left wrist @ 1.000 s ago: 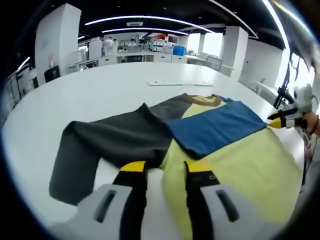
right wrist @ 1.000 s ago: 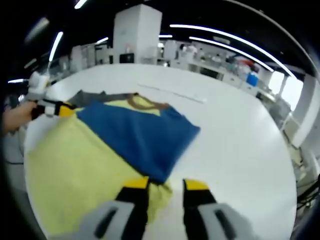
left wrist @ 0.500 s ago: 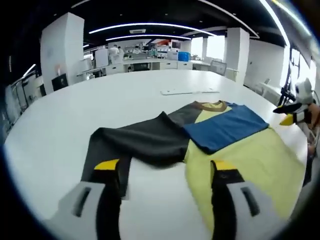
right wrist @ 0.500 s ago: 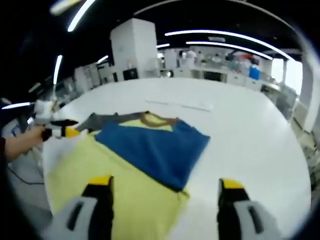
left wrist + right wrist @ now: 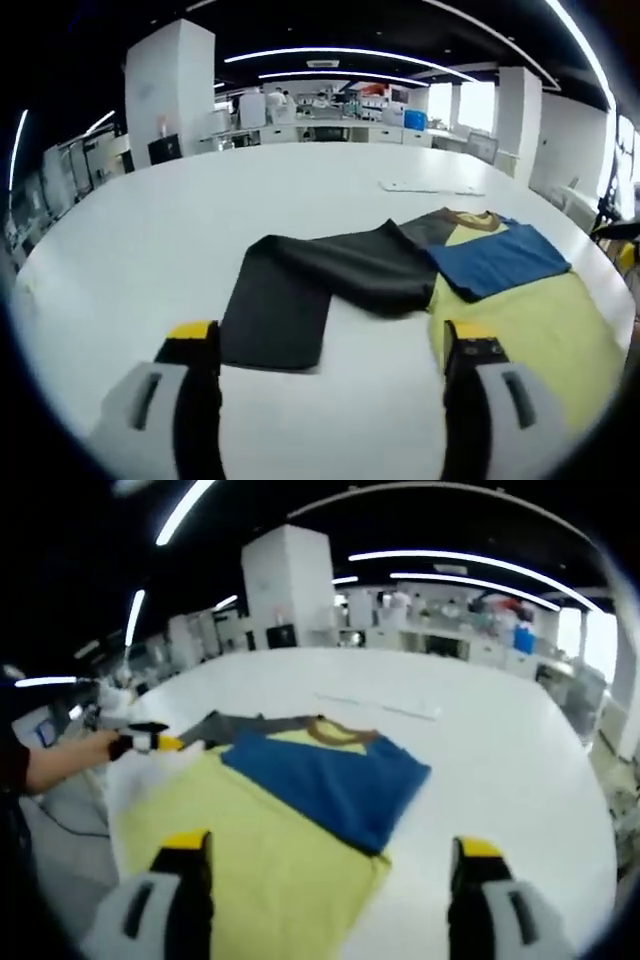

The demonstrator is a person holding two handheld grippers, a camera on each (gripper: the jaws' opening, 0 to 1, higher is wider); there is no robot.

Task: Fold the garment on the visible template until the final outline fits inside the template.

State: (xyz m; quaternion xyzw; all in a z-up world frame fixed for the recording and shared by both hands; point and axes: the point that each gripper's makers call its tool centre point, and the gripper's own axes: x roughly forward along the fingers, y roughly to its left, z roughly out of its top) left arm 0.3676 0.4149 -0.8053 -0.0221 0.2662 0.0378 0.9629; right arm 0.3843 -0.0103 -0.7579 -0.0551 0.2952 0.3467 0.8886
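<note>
I hold both tools with jaws spread, gripping nothing: the left tool (image 5: 325,350) above the bare table (image 5: 150,230), the right tool (image 5: 325,865) over the garment (image 5: 290,820). The garment lies on the table, its blue sleeve (image 5: 335,780) folded across the yellow body, its dark sleeve (image 5: 320,280) stretched outward. Risk: no template outline is discernible, so I may misjudge the fold; dragging the dark sleeve could undo the blue fold.

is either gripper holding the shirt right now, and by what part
Nothing is held. The left hand-held gripper and right hand-held gripper both stand open above the garment, with no cloth between their jaws.
</note>
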